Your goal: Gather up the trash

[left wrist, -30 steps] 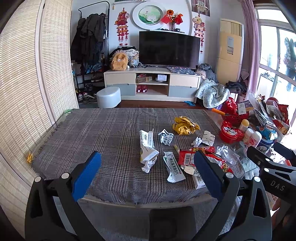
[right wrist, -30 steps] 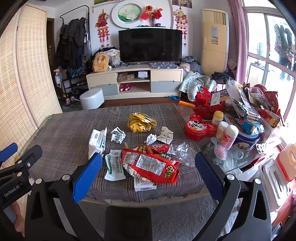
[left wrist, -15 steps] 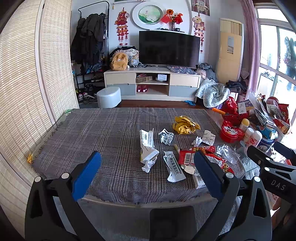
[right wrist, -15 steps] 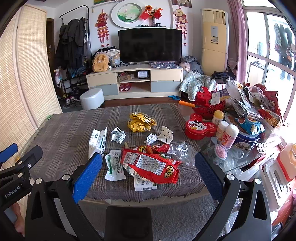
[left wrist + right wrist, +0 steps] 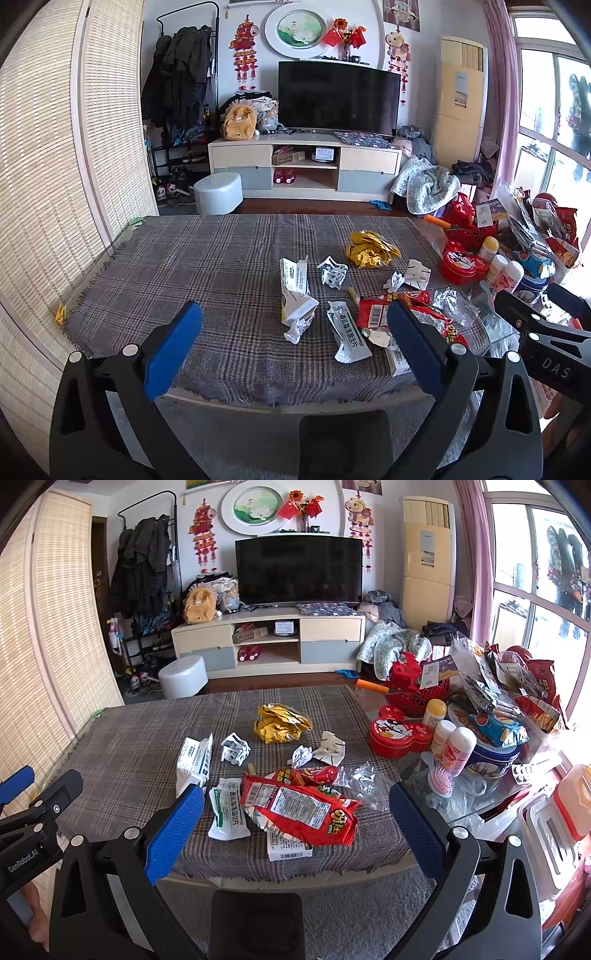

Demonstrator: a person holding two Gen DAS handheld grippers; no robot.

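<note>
Trash lies scattered on the plaid-covered table (image 5: 207, 266) (image 5: 140, 738). A red snack bag (image 5: 299, 808) (image 5: 373, 314) sits near the front edge, on top of a small white box (image 5: 290, 849). Left of it lie a white-green wrapper (image 5: 227, 812) (image 5: 347, 332) and a torn white carton (image 5: 194, 757) (image 5: 293, 291). Farther back are a crumpled yellow wrapper (image 5: 282, 723) (image 5: 371, 249) and several white paper scraps (image 5: 234, 747). Both grippers hover before the table's near edge, wide open and empty: left gripper (image 5: 293, 343), right gripper (image 5: 295, 827).
The table's right end is crowded: a red tin (image 5: 399, 734), white bottles (image 5: 452, 746), a blue tin (image 5: 495, 753), snack bags (image 5: 517, 686) and a pink brush (image 5: 439, 779). A bamboo screen (image 5: 44, 184) stands left. TV cabinet (image 5: 306, 166) and stool (image 5: 218, 194) lie beyond.
</note>
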